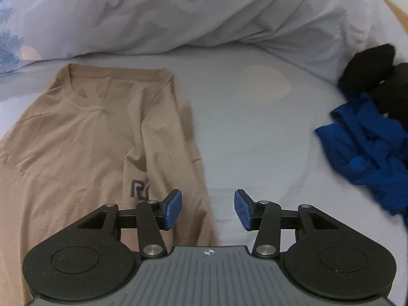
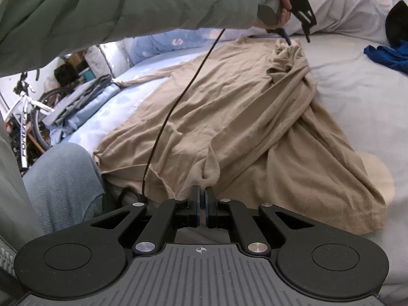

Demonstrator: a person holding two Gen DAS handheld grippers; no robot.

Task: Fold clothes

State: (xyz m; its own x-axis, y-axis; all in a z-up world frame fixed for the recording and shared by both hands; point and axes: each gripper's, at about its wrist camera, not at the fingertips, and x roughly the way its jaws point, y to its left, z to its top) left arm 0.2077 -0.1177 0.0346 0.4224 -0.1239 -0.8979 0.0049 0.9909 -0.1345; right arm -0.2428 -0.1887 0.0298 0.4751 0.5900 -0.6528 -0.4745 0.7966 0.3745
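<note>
tan shirt (image 2: 229, 117) collar away, lengthwise | right gripper (image 2: 202, 204) clamps hem

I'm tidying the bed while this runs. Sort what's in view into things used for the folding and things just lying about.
In use:
tan T-shirt, spread on the bed
right claw, shut on the shirt's hem
left claw, open over the shirt's edge

Lying about:
blue garment, crumpled
black garment
duvet, bunched behind the shirt
bicycle beside the bed
</note>
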